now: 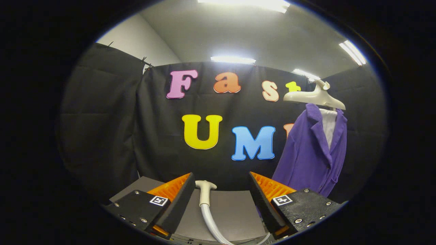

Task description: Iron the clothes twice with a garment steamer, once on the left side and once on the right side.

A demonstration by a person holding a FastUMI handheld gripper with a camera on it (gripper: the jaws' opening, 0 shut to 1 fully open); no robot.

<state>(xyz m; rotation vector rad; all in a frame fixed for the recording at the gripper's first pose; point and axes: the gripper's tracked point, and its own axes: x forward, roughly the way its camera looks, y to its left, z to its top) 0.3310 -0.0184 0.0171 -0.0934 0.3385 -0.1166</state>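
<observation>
Lying on the worktop (235, 207) between the wide-spread fingers, nearer the left one, the steamer head (204, 190) (hose trailing back) awaits the tool (221, 194); the purple coat (306, 153) hangs beyond, rightward.

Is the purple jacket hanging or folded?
Hanging: the purple jacket drapes from a beige hanger. The open tongs flank the white steamer head.

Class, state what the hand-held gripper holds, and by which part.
Nothing: the hand-held gripper is open, its fingers apart either side of the white steamer head and its hose, untouched.
</observation>
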